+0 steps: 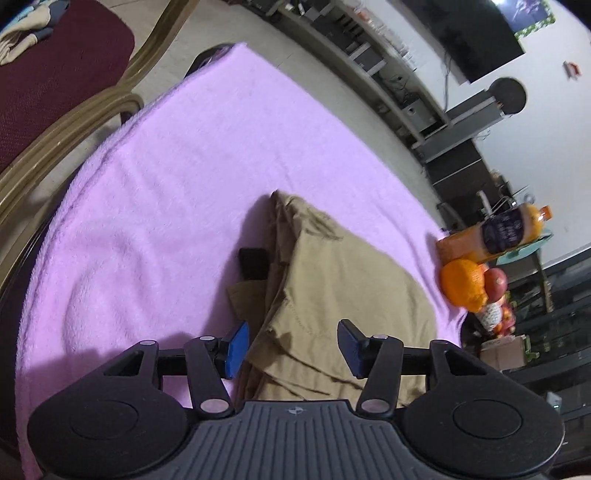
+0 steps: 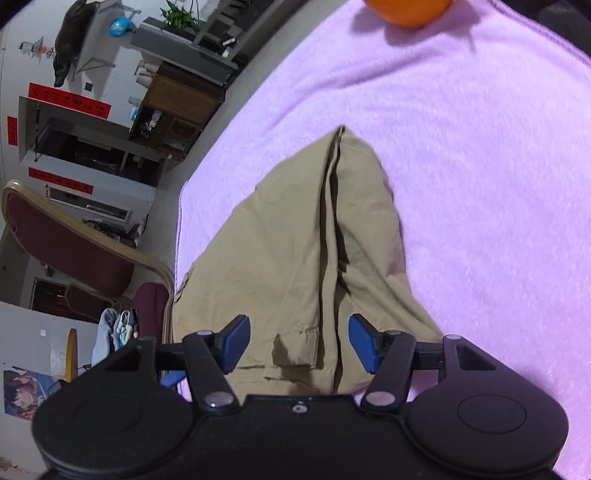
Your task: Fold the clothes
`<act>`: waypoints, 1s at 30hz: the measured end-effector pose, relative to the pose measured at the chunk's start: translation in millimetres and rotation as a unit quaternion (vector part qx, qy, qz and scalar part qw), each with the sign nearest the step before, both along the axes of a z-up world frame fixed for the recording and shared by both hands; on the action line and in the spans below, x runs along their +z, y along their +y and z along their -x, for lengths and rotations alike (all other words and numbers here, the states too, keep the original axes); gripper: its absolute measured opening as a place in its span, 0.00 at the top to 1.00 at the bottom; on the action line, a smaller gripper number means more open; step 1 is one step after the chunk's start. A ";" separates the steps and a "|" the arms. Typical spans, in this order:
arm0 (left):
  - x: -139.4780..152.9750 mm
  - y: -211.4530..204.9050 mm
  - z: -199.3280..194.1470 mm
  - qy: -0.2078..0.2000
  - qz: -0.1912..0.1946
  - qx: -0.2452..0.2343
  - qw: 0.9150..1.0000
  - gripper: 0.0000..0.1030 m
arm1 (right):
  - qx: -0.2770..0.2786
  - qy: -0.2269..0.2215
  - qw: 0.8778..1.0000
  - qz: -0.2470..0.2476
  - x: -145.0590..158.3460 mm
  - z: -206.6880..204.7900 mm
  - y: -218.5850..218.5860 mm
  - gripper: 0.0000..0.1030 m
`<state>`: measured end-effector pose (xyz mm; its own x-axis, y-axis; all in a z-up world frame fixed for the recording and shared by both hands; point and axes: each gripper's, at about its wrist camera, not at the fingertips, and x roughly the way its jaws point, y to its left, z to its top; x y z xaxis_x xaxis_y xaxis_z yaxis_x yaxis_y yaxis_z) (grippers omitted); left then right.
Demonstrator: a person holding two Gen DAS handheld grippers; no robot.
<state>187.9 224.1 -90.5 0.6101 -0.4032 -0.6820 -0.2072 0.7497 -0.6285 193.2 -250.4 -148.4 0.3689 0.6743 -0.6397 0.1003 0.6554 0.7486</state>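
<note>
Left wrist view. The khaki garment (image 1: 332, 288) is lying folded in several layers on the pink blanket (image 1: 166, 184), which I am taking as the landmark; the bundle is sitting toward the blanket's right edge as this view shows it. The left gripper (image 1: 291, 347) is hovering over the near end of the bundle with its jaws spread and the blue pads (image 1: 236, 347) pressing on nothing; cloth is showing between them but not pinched. A small dark flat object (image 1: 253, 263) is poking out from under the garment's left side, and I cannot tell what it is. At the blanket's right edge an orange (image 1: 461, 284) and a bottle of orange drink (image 1: 506, 230) are resting; a maroon chair (image 1: 55, 74) is standing beyond its far left edge.

Right wrist view. The same garment (image 2: 295, 240) is running away from the camera up the blanket (image 2: 461, 166), with a long seam fold down its middle. The right gripper (image 2: 299, 343) is also standing open above the near hem, holding nothing. The orange (image 2: 406, 13) is sitting at the blanket's far end.

Judgement: a fold looks laid and released, both tools free. The next move probably calls for re-gripping the near corners, pinching all layers together, and carrying them over toward the far end without dragging the stack.
</note>
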 end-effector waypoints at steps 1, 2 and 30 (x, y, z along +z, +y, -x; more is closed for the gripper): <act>-1.3 1.1 -0.9 -0.001 0.002 0.001 1.000 0.46 | 0.001 0.000 1.000 0.001 0.1 0.4 1.5 0.44; -3.3 2.0 -2.4 -0.001 0.004 0.001 1.000 0.45 | 0.003 -0.001 1.000 0.003 0.2 0.7 3.0 0.44; 7.7 -40.8 9.2 -0.044 0.001 -0.023 0.999 0.97 | -0.018 -0.145 0.987 0.067 57.4 8.2 7.6 0.93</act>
<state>178.7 183.3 -82.8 0.6490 -0.4333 -0.6254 -0.1156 0.7563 -0.6439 185.0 -242.8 -91.0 0.5719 0.5747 -0.5853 -0.0814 0.7497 0.6567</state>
